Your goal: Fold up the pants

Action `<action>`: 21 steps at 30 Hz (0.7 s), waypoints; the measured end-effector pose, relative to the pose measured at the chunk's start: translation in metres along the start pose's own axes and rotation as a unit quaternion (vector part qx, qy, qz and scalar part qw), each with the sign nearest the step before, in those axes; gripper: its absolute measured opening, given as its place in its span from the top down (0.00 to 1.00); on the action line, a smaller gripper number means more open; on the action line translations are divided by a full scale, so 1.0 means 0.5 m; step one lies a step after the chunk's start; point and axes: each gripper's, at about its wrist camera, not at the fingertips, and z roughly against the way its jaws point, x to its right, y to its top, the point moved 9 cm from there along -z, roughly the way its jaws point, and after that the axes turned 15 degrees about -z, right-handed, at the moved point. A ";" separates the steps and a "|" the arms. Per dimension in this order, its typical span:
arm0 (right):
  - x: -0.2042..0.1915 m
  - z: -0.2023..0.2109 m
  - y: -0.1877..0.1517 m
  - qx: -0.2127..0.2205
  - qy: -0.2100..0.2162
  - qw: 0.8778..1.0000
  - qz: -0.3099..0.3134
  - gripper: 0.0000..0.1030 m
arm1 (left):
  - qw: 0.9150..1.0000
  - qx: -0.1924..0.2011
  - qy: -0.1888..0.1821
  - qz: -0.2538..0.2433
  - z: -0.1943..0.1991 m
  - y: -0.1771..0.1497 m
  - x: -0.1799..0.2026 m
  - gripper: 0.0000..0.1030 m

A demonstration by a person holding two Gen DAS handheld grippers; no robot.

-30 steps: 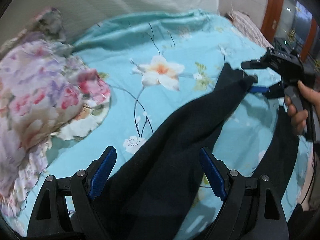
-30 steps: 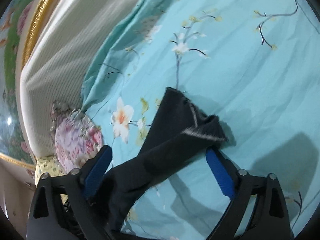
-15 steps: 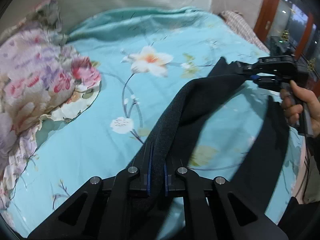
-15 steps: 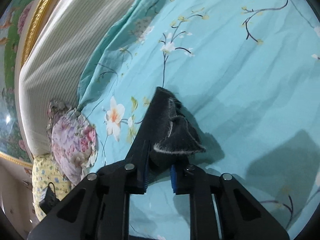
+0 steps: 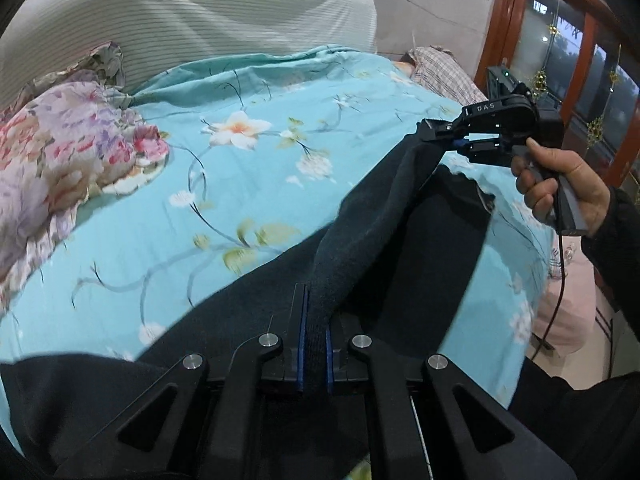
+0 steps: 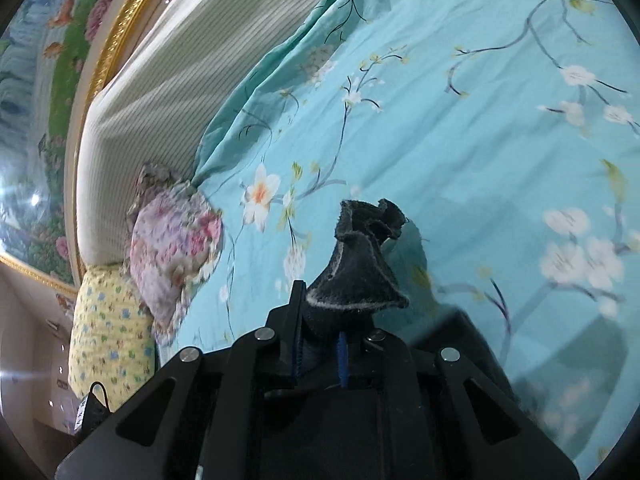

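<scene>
The pants, dark and fuzzy, are strung between both grippers over the turquoise floral bedsheet! In the left wrist view the left gripper sits at six o'clock, its blue pads clamped hard on a bunched ridge of the fabric, which climbs toward two o'clock and ends in the right gripper. That one, held in a hand with a cable trailing from the handle, is pinching the far end of the leg. A second stretch of dark cloth hangs lower, draped across the sheet from four o'clock round to eight.

Switch to the right wrist view: the right gripper has just been closing, and the cloth is caught between its jaws, the frayed hem flaring out above the fingertips (pale raw edge showing).

A pink flowered pillow lies at nine o'clock, a striped cream headboard cover at twelve, and a yellow pillow at eight o'clock in the right view.
</scene>
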 end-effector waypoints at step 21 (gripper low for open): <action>0.135 0.070 -0.090 0.011 -0.013 1.000 0.002 0.85 | 0.999 -0.020 0.002 0.041 -0.029 -0.117 0.101 0.90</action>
